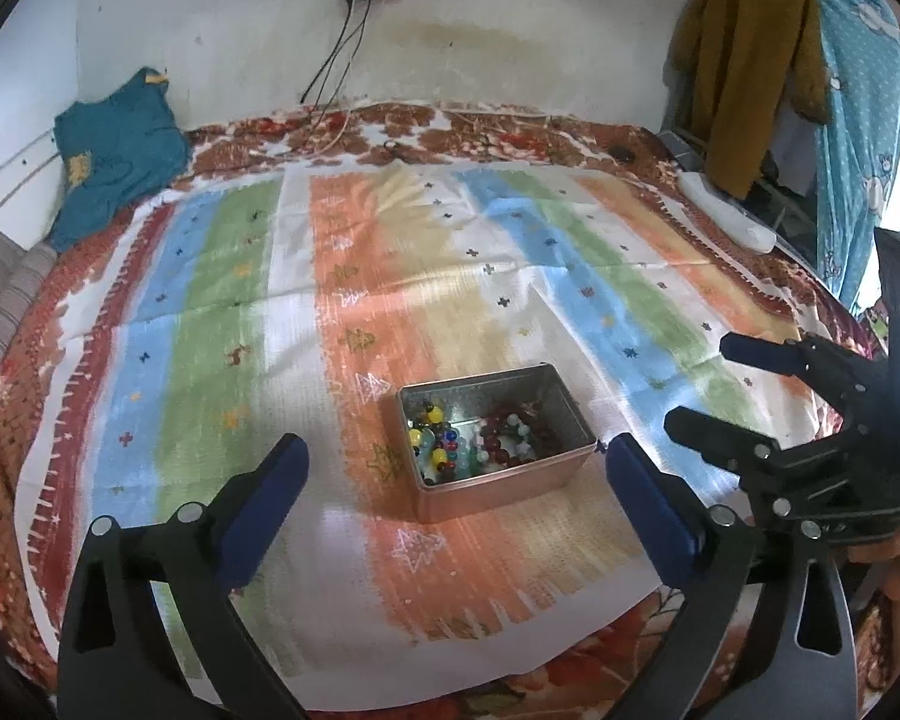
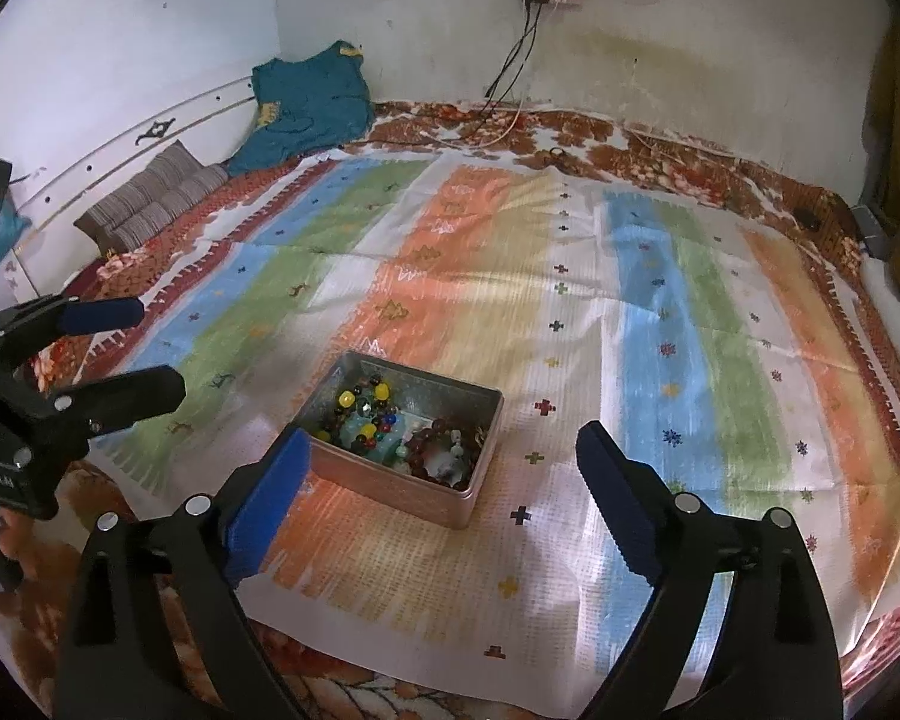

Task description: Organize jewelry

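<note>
Ahead of left gripper (image 1: 456,474), left wrist view: we see metal tin (image 1: 561,414) with beaded jewelry (image 1: 474,432) between wide-spread fingers, long axis crosswise. Right gripper (image 1: 693,381) right of tin, jaws apart.

Right wrist view: tin (image 2: 390,483) ahead-left of wide-open right gripper (image 2: 444,468), just beyond its left finger. We judge neither clearly nearer.

A striped cloth (image 1: 390,276) covers the bed. A teal garment (image 1: 114,150) lies at the wall, near a striped cushion (image 2: 150,198).
</note>
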### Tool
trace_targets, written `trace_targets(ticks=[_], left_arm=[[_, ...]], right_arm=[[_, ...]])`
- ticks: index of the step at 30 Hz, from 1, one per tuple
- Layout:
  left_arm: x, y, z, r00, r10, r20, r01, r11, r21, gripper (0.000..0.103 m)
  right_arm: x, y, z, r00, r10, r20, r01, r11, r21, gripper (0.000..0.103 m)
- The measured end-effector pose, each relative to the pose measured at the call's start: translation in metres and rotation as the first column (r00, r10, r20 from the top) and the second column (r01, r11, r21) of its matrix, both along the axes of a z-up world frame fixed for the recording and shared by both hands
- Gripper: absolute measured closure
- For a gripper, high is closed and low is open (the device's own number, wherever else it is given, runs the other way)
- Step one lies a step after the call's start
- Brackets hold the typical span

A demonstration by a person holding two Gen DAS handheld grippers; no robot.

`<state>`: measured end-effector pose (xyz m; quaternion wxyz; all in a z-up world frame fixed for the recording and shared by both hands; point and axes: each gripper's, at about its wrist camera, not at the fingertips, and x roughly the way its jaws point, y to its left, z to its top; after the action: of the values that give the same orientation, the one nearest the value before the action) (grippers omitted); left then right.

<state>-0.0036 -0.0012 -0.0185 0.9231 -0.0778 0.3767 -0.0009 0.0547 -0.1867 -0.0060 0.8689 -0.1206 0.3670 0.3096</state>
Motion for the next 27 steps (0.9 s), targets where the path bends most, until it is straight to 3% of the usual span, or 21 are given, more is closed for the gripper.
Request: trace_targets(ticks=[11, 15, 27], left_arm=[[-0.0029, -0.0037, -0.001, 1.0, 0.027, 0.006, -0.027, 0.999, 0.047, 0.006], [-0.0033, -0.0004, -0.0027, 1.0, 0.017, -0.004, -0.017, 1.0, 0.011, 0.006], [-0.0103, -0.0041, 0.0004, 0.999, 0.038, 0.033, -0.039, 0.999, 0.023, 0.006]], right_arm=[[-0.0043, -0.0029, 0.0022, 1.0, 0.007, 0.014, -0.007, 1.0, 0.003, 0.008], [-0.0049, -0.0022, 0.0021, 1.0, 0.008, 0.009, -0.008, 1.0, 0.003, 0.008], [-0.0061, -0.0043, 0.0032, 1.0, 0.007, 0.02, -0.007, 1.0, 0.019, 0.008]])
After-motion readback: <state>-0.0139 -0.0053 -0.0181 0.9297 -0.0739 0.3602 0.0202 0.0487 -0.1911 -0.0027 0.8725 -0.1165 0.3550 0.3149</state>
